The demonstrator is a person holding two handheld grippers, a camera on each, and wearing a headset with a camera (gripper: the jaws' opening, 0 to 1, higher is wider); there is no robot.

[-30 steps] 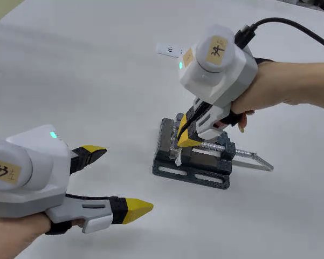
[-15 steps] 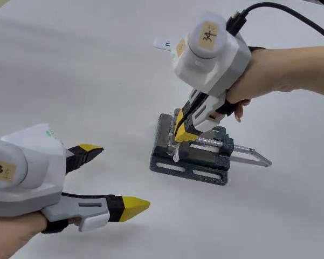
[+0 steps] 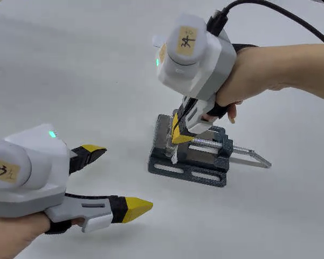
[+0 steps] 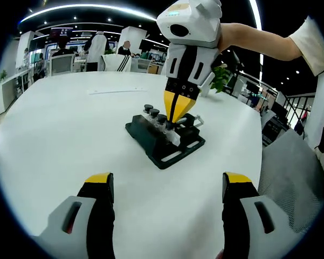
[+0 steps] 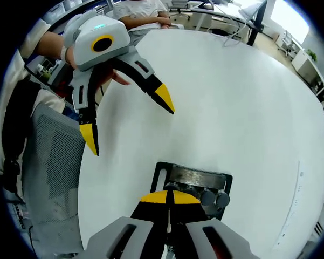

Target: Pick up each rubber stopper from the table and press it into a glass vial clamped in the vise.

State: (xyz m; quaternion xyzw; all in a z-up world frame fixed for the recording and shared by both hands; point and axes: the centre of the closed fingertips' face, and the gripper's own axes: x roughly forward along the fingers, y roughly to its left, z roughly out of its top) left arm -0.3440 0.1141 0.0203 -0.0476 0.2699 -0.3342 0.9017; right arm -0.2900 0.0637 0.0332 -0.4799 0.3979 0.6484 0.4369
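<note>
Pressing at the near vial in the vise with my right gripper, jaws clenched, stopper hidden. Left gripper released, idle at near left. Next: seat it squarely.

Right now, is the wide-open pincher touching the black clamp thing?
Apart. In the head view, the left gripper hangs open with bare white table between it and the vise.

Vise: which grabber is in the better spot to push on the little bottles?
Probably the right gripper: its shut tips sit over the vials in the vise; the left gripper hangs open, apart.
</note>
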